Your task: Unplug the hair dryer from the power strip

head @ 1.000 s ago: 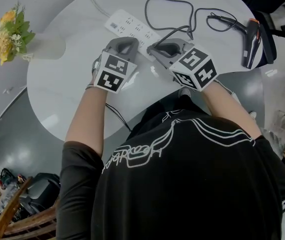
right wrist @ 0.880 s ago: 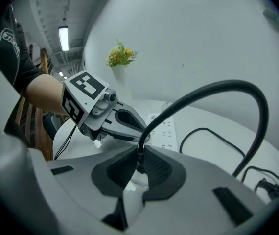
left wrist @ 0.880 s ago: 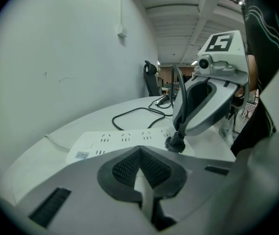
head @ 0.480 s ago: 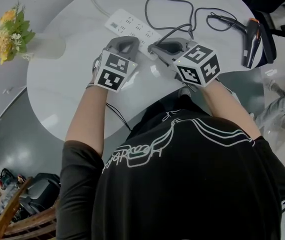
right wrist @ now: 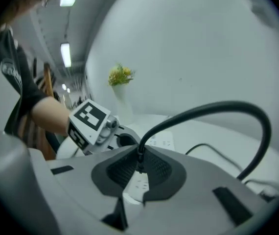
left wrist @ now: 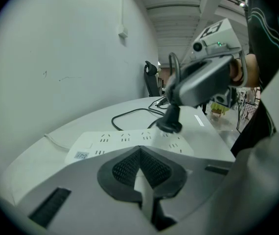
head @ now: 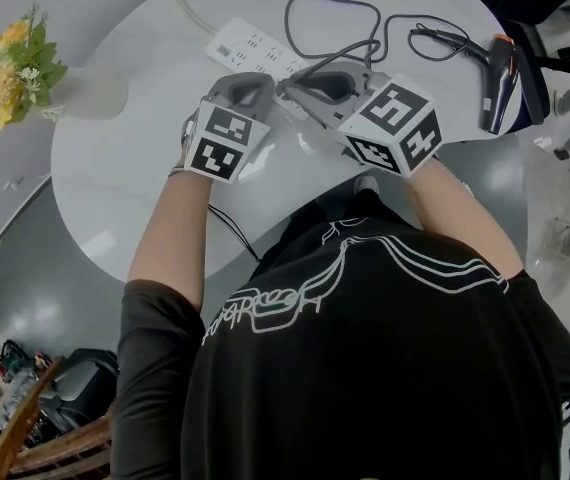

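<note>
**Stock at the unplugging step, largest first**

1. Table: round, white; carries all below
2. Power strip: white, lying slantwise at the far middle; should be kept flat
3. Hair dryer: black, far right, well apart from the strip; best left lying
4. Cord: black, looping from dryer to strip; looks slack, so should not drag
5. Left gripper: jaws together, nothing between them, tips at the strip's near edge; probably best pressing down to stop the strip rising
6. Right gripper: jaws clamped on the plug's neck; advised pull is straight out of the socket, without sideways rocking
7. Plug: black, at the strip's right end, base at the socket face; cannot tell whether the prongs are clear
</note>
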